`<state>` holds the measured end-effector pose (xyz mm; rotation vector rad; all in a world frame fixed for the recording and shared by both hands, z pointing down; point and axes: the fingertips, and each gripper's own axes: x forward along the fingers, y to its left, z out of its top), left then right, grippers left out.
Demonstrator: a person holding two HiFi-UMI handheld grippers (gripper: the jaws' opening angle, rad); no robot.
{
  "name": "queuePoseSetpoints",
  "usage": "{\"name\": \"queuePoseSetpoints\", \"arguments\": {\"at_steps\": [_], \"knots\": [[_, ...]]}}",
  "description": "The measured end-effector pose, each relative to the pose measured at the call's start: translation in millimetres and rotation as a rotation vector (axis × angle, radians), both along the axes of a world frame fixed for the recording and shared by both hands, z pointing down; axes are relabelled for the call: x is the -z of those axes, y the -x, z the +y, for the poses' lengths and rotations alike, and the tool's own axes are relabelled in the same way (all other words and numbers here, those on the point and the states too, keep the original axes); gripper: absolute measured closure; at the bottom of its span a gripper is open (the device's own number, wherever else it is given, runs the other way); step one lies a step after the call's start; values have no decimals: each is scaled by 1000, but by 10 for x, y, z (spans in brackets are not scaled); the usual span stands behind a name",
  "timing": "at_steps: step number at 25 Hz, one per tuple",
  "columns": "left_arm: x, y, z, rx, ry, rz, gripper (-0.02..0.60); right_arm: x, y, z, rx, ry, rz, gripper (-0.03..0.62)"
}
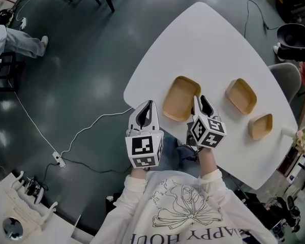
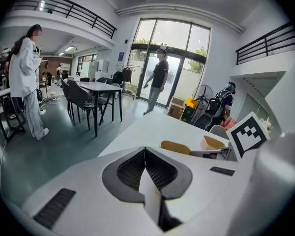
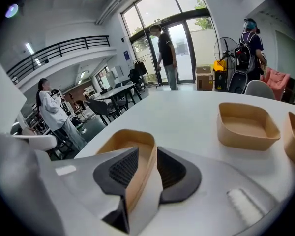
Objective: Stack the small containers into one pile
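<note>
Three tan containers lie on the white table (image 1: 203,39). The largest one (image 1: 179,99) is nearest me, a mid-sized one (image 1: 241,95) sits to its right, and the smallest (image 1: 260,126) is at the far right. My right gripper (image 1: 199,101) stands open astride the largest container's right wall. In the right gripper view that wall (image 3: 125,140) runs between the pads of the right gripper (image 3: 147,151), with a gap on the left side. My left gripper (image 1: 149,105) is shut and empty by the table's near-left edge, left of the largest container (image 2: 174,147). Its jaws (image 2: 145,154) meet.
A white cable (image 1: 91,126) and a power strip (image 1: 58,159) lie on the dark floor to the left. A grey chair (image 1: 287,78) stands at the table's right side. Other people, dark tables and chairs (image 2: 88,97) stand further off in the hall.
</note>
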<state>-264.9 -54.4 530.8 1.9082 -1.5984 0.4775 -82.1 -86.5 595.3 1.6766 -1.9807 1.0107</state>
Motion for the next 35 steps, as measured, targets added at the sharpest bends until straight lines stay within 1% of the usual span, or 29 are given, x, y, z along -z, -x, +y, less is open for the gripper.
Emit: {"name": "queuePoseSetpoints", "arguments": {"at_steps": [4,6,9,13,18,24,29,32,35], "knots": [[-69,12,17,5,15,2,575,-142,-11,-8,-21,39,2,469],[-98,15,32,6,20,4,575,-182,-16,-5,-34,53,3,499],[-121,47,33,8,26,5,575,-198,14,-10,-53,59,-2,524],[-144,87,25,10,31,8,575,-229,54,-23,-110,85,-31,558],[-107,66,13,6,20,12,575,-196,23,-3,-173,99,-60,563],[104,32,-80,-16,-24,13,575,137,-37,-35,-262,64,-120,564],[367,-108,-177,-48,-74,32,575,503,-194,-91,-348,3,-154,563],[503,-265,-205,-89,-97,54,575,716,-346,-115,-390,-50,-150,563],[609,-499,-206,-158,-109,80,575,906,-543,-117,-441,-102,-152,563]]}}
